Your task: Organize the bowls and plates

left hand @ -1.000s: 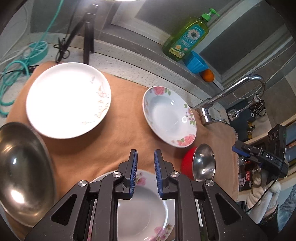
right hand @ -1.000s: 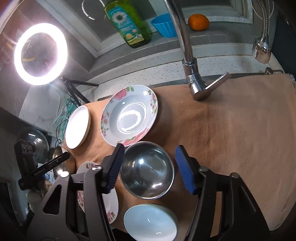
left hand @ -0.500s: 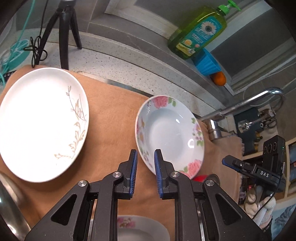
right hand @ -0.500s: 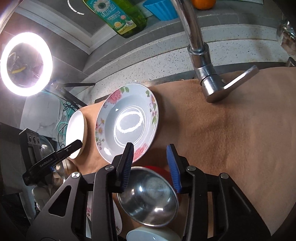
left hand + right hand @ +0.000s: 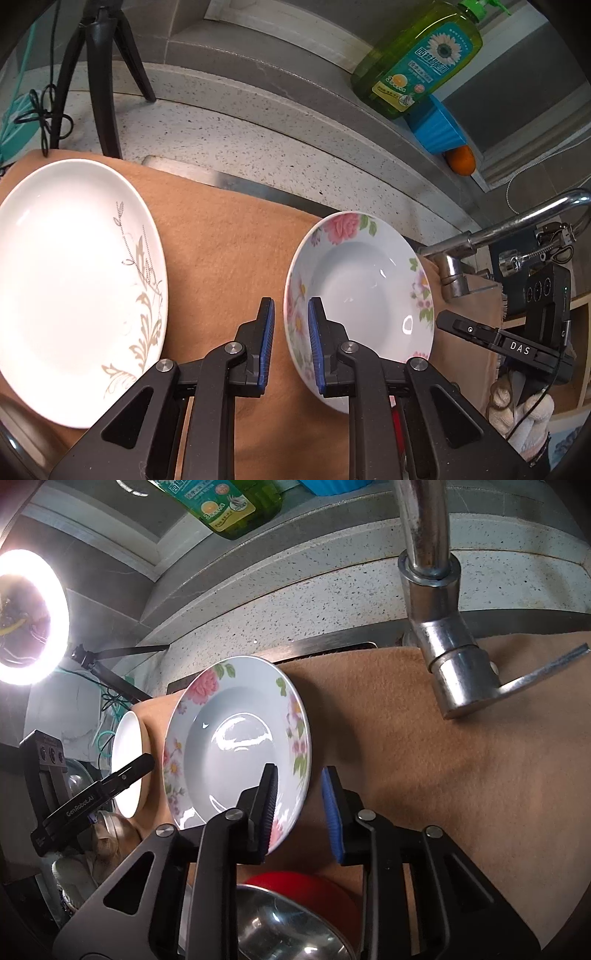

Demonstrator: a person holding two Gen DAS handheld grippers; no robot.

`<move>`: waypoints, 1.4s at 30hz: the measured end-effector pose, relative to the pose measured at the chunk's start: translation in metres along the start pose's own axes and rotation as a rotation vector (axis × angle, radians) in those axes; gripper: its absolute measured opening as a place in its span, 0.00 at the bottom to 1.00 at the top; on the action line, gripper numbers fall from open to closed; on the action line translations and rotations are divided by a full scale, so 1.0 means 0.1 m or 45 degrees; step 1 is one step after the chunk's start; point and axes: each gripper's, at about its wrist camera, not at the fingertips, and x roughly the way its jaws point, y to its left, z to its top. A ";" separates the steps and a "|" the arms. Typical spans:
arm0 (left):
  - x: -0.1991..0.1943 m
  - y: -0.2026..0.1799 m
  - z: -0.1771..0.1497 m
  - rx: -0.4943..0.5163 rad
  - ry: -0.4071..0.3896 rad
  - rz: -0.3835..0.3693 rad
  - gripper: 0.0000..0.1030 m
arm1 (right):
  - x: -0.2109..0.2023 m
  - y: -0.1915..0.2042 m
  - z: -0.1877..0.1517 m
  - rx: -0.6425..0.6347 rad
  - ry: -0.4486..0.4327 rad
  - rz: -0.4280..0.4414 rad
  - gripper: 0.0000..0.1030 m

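Plates: two, one floral (image 5: 360, 291) at 3 o'clock, one white (image 5: 74, 288) at 9 o'clock. Bowls: two nested, steel (image 5: 288, 926) in red (image 5: 299, 884). Grippers: two. Bottle (image 5: 417, 59): one.

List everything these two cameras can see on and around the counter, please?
Flowered plate: one, pale blue with pink roses, on the cloth between both grippers.
White plate: one, white with a tan leaf print, on the cloth's left.
Cloth: one, tan, covering the counter.
Steel bowl: one, silver, near edge, sitting in a red bowl.
Faucet: one, chrome, behind the cloth.
Soap bottle: one, green, on the ledge.
Blue cup: one, beside the bottle.
Orange: one, beside the cup.
Ring light: one, lit, far left; its black tripod stands behind the white plate.
Left gripper: black, blue pads, astride the flowered plate's left rim.
Right gripper: same, jaws closing over the right rim.
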 end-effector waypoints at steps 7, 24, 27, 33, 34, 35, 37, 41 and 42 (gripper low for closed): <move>0.10 -0.01 0.06 0.014 0.021 -0.003 0.16 | 0.10 -0.01 0.04 -0.002 0.022 -0.008 0.17; 0.22 -0.05 0.08 0.067 0.047 0.015 0.14 | 0.18 0.00 0.06 -0.012 0.040 0.002 0.10; 0.21 -0.06 0.08 0.074 0.046 0.016 0.14 | 0.18 0.00 0.06 -0.015 0.038 0.000 0.10; 0.17 -0.08 0.07 0.082 0.032 0.015 0.14 | 0.17 -0.02 0.04 -0.006 0.045 0.014 0.10; 0.17 -0.07 0.07 0.079 0.030 0.015 0.14 | 0.16 -0.01 0.04 -0.010 0.042 0.015 0.10; 0.16 -0.06 0.07 0.077 0.025 0.014 0.14 | 0.15 0.00 0.03 -0.013 0.041 0.017 0.10; 0.13 -0.06 0.08 0.072 0.017 0.013 0.14 | 0.12 0.02 0.03 -0.020 0.036 0.022 0.10; 0.06 -0.06 0.08 0.075 -0.002 0.005 0.14 | 0.05 0.06 0.01 -0.024 0.024 0.039 0.10; 0.04 -0.06 0.07 0.077 -0.008 0.005 0.14 | 0.03 0.07 0.00 -0.026 0.020 0.043 0.10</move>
